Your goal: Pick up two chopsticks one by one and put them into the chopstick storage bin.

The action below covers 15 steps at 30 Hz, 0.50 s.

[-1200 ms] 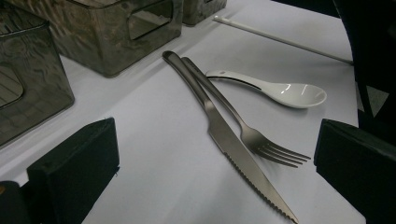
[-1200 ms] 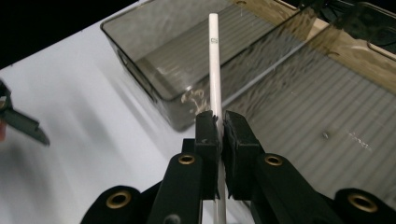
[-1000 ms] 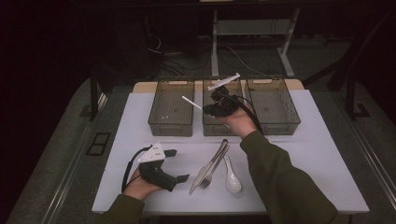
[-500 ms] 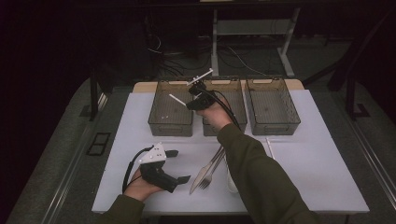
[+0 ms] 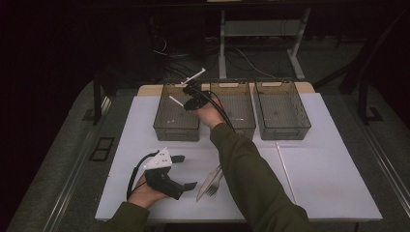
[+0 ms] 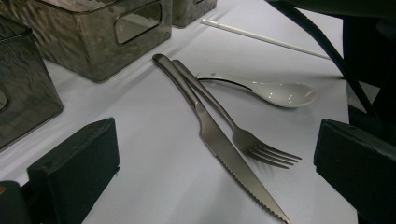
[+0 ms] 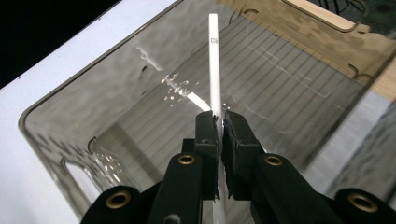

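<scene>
Jaws of the right gripper [image 7: 219,126] are seen pressed together on a white chopstick [image 7: 215,65] in the right gripper view, with the stick running straight up from the pads over the ribbed floor of the left bin [image 7: 70,116]. From the high view the same right gripper [image 5: 186,96] is placed above the left bin [image 5: 176,130], at the far side of the white table [image 5: 338,183], with the chopstick [image 5: 177,102] jutting out to the left over the bin. The right arm is stretched far forward from the near edge, its dark sleeve [image 5: 251,179] crossing the table's middle.

The left gripper [image 5: 186,171] is rested near the near-left edge, held in the left hand [image 5: 145,193], its jaws spread wide with nothing between them. In the left gripper view a knife [image 6: 219,144], a fork [image 6: 243,135], a white spoon [image 6: 275,92] and a second chopstick [image 6: 266,39] are shown lying on the table.
</scene>
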### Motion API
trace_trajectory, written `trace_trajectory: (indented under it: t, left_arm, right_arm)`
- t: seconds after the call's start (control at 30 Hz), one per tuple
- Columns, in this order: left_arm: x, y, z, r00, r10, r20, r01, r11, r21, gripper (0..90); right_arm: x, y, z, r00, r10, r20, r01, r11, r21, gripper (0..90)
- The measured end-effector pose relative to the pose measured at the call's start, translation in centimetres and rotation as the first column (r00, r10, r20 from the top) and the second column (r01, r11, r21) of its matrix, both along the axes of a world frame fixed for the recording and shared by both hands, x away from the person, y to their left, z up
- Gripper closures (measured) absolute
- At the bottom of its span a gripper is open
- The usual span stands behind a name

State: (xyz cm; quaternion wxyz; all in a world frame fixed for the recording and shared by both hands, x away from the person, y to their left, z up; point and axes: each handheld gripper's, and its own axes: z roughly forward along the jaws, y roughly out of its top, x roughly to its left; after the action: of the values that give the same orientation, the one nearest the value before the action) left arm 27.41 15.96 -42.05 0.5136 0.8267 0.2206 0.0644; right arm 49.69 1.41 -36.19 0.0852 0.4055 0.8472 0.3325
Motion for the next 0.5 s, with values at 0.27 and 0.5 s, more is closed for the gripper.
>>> trace_trajectory:
  t: [0.27,0.5]
  left_arm:
    - [0.0,0.0,0.1,1.0000,-0.002,0.004,0.002,1.0000,-0.003,0.0]
    - [0.0,0.1,0.1,1.0000,-0.003,0.005,0.003,1.0000,-0.007,0.0]
  right_arm:
    - [1.1,1.6,-0.4,0.9995,-0.030,-0.007,0.029,0.9992,-0.026,84.3]
    - [1.2,2.0,-0.6,0.9995,-0.030,0.010,0.030,0.9995,-0.012,79.4]
